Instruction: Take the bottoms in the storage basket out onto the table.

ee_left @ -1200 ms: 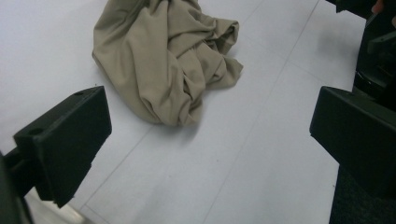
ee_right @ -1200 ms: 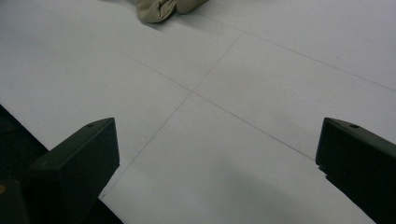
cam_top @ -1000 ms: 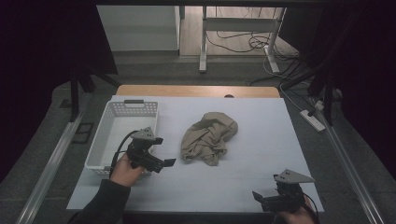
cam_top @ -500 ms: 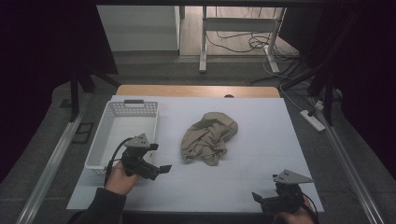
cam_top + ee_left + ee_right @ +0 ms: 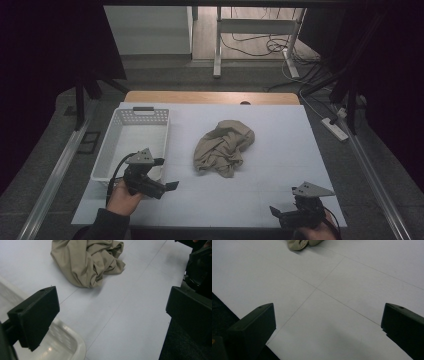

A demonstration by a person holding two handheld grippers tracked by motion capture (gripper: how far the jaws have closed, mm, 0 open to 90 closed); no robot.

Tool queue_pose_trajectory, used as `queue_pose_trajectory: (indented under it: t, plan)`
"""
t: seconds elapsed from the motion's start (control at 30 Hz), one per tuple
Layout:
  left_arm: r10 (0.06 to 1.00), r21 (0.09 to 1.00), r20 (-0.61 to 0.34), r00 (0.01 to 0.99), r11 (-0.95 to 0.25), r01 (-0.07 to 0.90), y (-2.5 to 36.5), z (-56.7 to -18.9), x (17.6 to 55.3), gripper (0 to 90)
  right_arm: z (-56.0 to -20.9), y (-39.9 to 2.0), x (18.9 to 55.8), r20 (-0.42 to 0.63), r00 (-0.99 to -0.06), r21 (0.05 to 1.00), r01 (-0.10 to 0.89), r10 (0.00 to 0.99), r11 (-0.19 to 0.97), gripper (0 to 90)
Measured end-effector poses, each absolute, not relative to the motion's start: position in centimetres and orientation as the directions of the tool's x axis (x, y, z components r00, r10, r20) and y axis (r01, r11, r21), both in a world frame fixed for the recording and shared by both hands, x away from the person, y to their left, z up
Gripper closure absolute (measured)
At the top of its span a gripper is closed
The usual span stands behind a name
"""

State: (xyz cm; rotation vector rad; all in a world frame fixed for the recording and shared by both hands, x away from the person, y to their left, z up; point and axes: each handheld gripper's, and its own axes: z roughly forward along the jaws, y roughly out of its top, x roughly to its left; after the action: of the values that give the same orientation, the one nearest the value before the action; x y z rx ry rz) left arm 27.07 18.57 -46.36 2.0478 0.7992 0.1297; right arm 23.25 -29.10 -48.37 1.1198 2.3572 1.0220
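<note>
Cloth (image 5: 223, 146): beige, crumpled in a heap, lies near the middle of the table, touched by no gripper.
Cloth in the gripper views: in the left gripper view it (image 5: 87, 258) is at the top, ahead of the jaws and well apart from them; in the right gripper view a small edge of it (image 5: 299, 243) is at the top, far from the jaws.
Table (image 5: 280, 145): covered with a white sheet that has thin seam lines; a strip of wood shows at the far edge.
Basket (image 5: 131, 145): white, with holes in the walls, stands at the left side of the table, to the left of the cloth and not touching it; nothing lies in it as far as I can see.
Left gripper (image 5: 167, 186): held in the left hand (image 5: 122, 192) at the near right corner of the basket, raised a little and pointing right; jaws are wide apart and hold nothing. In its own view the basket rim (image 5: 75, 345) is just under the left jaw.
Right gripper (image 5: 276, 212): at the near right corner of the table, well apart from the cloth, pointing left; jaws are wide apart and hold nothing, above the bare sheet.
Floor (image 5: 240, 75): grey behind the table, with cables and a white frame.
</note>
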Motion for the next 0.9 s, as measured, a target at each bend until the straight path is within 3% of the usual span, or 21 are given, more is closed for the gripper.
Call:
queue_pose_trajectory:
  t: [0.9]
  plan:
    - [0.635, 0.780, -0.204, 0.745, -0.354, 0.516, 21.2, -47.2, 24.2, 0.0, -48.4, -29.0, 23.3, 0.001, -0.635, 0.724, 0.534, 0.773, 0.437, 0.0]
